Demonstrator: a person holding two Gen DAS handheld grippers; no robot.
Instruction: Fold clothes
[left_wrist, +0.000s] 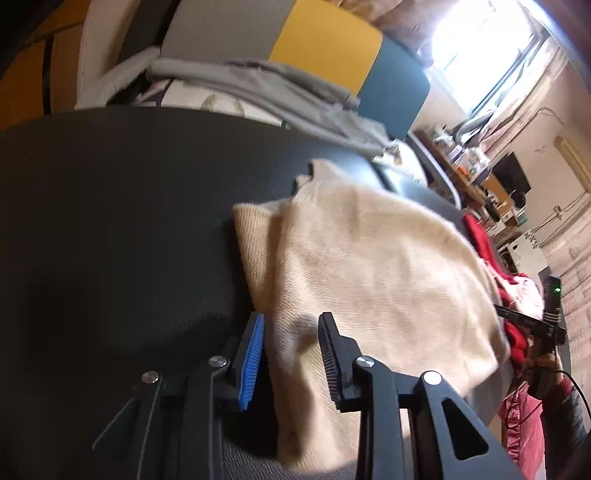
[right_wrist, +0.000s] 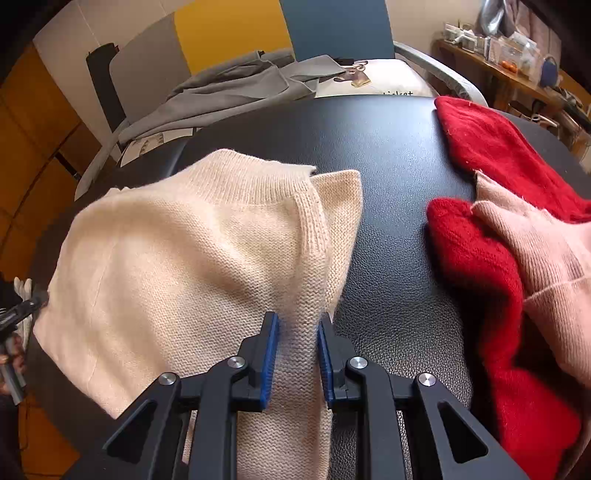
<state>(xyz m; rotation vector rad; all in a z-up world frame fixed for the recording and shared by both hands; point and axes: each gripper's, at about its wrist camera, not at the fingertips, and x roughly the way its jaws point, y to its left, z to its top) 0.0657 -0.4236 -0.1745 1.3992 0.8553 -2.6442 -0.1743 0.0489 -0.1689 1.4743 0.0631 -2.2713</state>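
A cream knit sweater (right_wrist: 184, 240) lies half lifted over the black padded table (right_wrist: 388, 147). My right gripper (right_wrist: 297, 332) is shut on a bunched fold near its ribbed hem, blue pads pressed on both sides. In the left wrist view the same cream sweater (left_wrist: 369, 258) fills the gap of my left gripper (left_wrist: 291, 332), which pinches its opposite edge. The left gripper (right_wrist: 35, 297) shows at the far left of the right wrist view, at the sweater's rim. The right gripper (left_wrist: 517, 315) appears past the sweater's far edge.
A red sweater (right_wrist: 480, 258) and a pink garment (right_wrist: 546, 251) are heaped on the table's right side. Grey clothing (right_wrist: 229, 88) lies on a bed beyond the table's far edge. A cluttered wooden shelf (right_wrist: 517, 62) stands at the back right.
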